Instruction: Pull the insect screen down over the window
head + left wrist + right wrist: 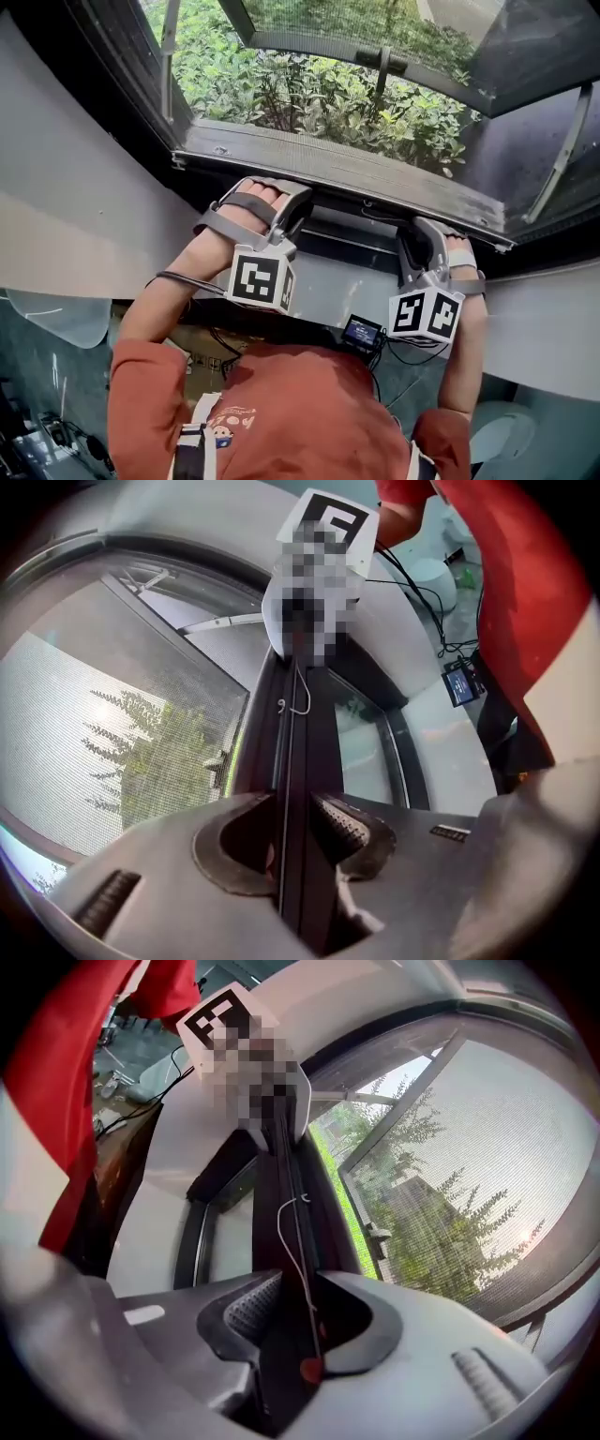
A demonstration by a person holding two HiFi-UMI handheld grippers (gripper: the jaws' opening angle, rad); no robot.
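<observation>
The insect screen (89,742) is stretched across the window opening, its mesh showing against the greenery in both gripper views. Its dark pull bar (305,761) sits low, along the bottom edge of the window frame (337,171).

The left tool (295,841) straddles the bar toward the frame's left end. Its jaws are parted: the bar runs between them, with a dark gap at one pad and the ribbed pad only just beside the bar. The right tool (286,1321) straddles the bar toward the right end in the same way, jaws apart and not clamping.

A thin cord (292,1241) runs along the bar and through the right tool's jaws. It ends near a small red bead (309,1369) close to one pad.

The main risk, as I judge it, is recoil. Whether the bar has caught at the bottom edge cannot be seen, and if it has not, a sprung screen could run back up once neither tool holds it.

If one end seats and the other does not, the bar could tilt and jam in its side tracks.

The cord or bead could also snag on a pad as the right tool draws away, tugging the bar out of place.
</observation>
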